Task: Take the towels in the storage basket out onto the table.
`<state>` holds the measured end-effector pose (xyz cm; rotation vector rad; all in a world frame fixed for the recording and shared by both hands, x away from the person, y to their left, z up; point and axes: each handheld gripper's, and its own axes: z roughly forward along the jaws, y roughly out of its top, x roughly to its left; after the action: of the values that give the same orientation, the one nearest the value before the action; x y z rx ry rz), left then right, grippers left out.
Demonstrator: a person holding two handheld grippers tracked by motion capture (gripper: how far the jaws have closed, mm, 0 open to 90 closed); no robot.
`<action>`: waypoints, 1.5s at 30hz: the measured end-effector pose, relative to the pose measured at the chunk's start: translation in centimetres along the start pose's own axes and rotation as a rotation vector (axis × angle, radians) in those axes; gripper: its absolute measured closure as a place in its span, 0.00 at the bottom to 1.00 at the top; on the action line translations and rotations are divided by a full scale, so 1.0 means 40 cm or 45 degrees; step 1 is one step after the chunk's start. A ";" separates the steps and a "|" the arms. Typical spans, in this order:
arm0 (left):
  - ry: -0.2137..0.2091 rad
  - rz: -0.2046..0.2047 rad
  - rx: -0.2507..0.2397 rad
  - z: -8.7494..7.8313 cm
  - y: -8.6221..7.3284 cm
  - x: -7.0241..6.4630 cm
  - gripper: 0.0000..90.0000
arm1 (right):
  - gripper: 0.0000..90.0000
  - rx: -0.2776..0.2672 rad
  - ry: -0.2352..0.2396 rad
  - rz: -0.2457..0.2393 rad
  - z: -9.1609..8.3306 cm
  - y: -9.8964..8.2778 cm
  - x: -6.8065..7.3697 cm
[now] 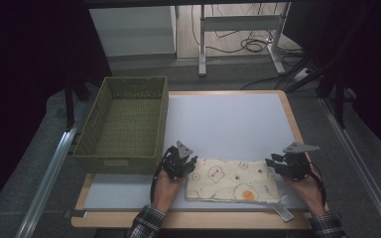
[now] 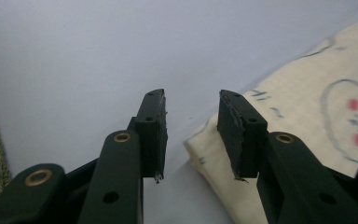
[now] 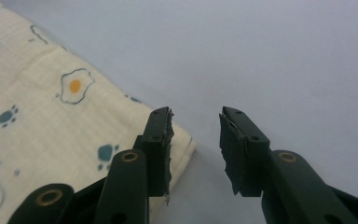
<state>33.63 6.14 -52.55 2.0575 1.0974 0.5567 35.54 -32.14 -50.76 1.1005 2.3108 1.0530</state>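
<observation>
At the near edge of the white table top [image 1: 228,119], I hold a pair of tongs in each hand, one at either short end of the folded cloth [image 1: 232,180]. The cloth lies flat, cream-coloured, printed with fried eggs, paw marks and little faces, its long side running along the near edge of the table top and a white tag sticking out from its near right corner.

My left tongs [image 1: 184,163] sit at the cloth's left end, just beside its far left corner. In the left gripper view those tongs [image 2: 191,135] stand released: the two black jaws are parted with bare table top showing through the gap, and the corner of the cloth [image 2: 307,140] lies under and beside the right-hand jaw, not pinched.

My right tongs [image 1: 278,166] sit at the cloth's right end, close to its far right corner. In the right gripper view they [image 3: 196,149] are released too, jaws apart over bare table top, the cloth's corner [image 3: 51,121] passing beneath the left-hand jaw without being gripped.

The green woven basket [image 1: 124,121] stands to the left of the cloth and beyond it, on the far side of my left hand [image 1: 162,191].
</observation>
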 end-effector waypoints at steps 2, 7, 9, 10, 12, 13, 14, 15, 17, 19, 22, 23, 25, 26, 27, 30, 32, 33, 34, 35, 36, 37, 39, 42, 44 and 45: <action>-0.011 -0.007 0.033 0.016 -0.007 0.003 0.69 | 0.68 0.008 0.014 0.000 0.012 -0.001 -0.001; -0.023 -0.036 0.042 0.029 -0.024 0.009 0.59 | 0.67 0.050 0.042 -0.016 0.035 -0.017 0.007; -0.063 -0.044 0.042 0.026 -0.028 0.013 0.60 | 0.79 0.048 0.056 0.008 0.033 -0.020 0.009; -0.089 -0.052 0.041 0.025 -0.030 0.015 0.65 | 0.91 0.050 0.084 0.012 0.032 -0.021 0.013; -0.166 -0.073 0.038 0.019 -0.037 0.016 0.78 | 0.96 0.072 0.091 0.003 0.030 -0.016 0.024; -0.189 -0.077 0.038 0.018 -0.038 0.016 0.85 | 0.96 0.086 0.082 -0.018 0.030 -0.011 0.027; -0.200 -0.080 0.034 0.017 -0.039 0.014 0.89 | 0.96 0.094 0.073 -0.032 0.030 -0.007 0.027; -0.200 -0.061 0.035 0.014 -0.038 0.013 0.91 | 0.96 0.099 0.061 -0.045 0.032 -0.003 0.027; -0.218 -0.053 0.023 0.009 -0.037 0.010 0.94 | 0.96 0.102 0.028 -0.052 0.038 0.010 0.016; -0.245 -0.060 -0.008 0.003 -0.035 0.007 0.94 | 0.96 0.096 0.012 -0.046 0.045 0.021 0.004; -0.282 -0.056 -0.036 -0.007 -0.028 -0.005 0.94 | 0.96 0.097 -0.033 -0.053 0.069 0.043 -0.022; -0.290 -0.050 -0.042 -0.009 -0.025 -0.010 0.94 | 0.96 0.098 -0.044 -0.049 0.078 0.051 -0.031; -0.284 -0.027 -0.036 -0.010 -0.020 -0.016 0.94 | 0.96 0.099 -0.058 -0.037 0.094 0.066 -0.048; -0.271 -0.022 -0.033 -0.007 -0.019 -0.015 0.94 | 0.96 0.105 -0.060 -0.031 0.106 0.075 -0.058; -0.260 -0.022 -0.025 -0.002 -0.018 -0.012 0.93 | 0.96 0.113 -0.058 -0.029 0.115 0.080 -0.063; -0.249 -0.027 0.008 0.016 -0.020 -0.002 0.87 | 0.94 0.106 -0.044 -0.008 0.125 0.086 -0.067; -0.226 -0.021 0.020 0.027 -0.024 0.000 0.82 | 0.92 0.092 -0.037 0.019 0.117 0.081 -0.067; -0.218 -0.023 0.017 0.029 -0.026 0.002 0.79 | 0.90 0.087 -0.037 0.023 0.112 0.079 -0.067; -0.215 -0.027 0.013 0.029 -0.027 0.002 0.76 | 0.87 0.080 -0.038 0.033 0.105 0.077 -0.068; -0.205 -0.024 0.012 0.028 -0.028 0.002 0.74 | 0.84 0.070 -0.035 0.046 0.096 0.075 -0.070; -0.196 -0.018 0.012 0.028 -0.029 0.002 0.72 | 0.81 0.062 -0.030 0.064 0.087 0.072 -0.073; -0.193 -0.009 0.017 0.027 -0.030 0.002 0.71 | 0.77 0.056 -0.021 0.080 0.077 0.070 -0.076; -0.193 0.000 0.023 0.027 -0.030 0.004 0.69 | 0.70 0.047 0.006 0.105 0.060 0.065 -0.079; -0.197 -0.009 0.023 0.028 -0.030 0.008 0.66 | 0.63 0.027 0.008 0.091 0.032 0.056 -0.076; -0.192 -0.011 0.023 0.029 -0.030 0.009 0.64 | 0.58 0.025 0.026 0.090 0.015 0.052 -0.071; -0.188 -0.014 0.023 0.030 -0.030 0.009 0.63 | 0.58 0.014 0.032 0.084 0.006 0.049 -0.066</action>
<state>33.98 6.41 -54.21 2.0714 1.0301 0.3834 38.34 -33.28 -49.39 1.1823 2.3170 1.0851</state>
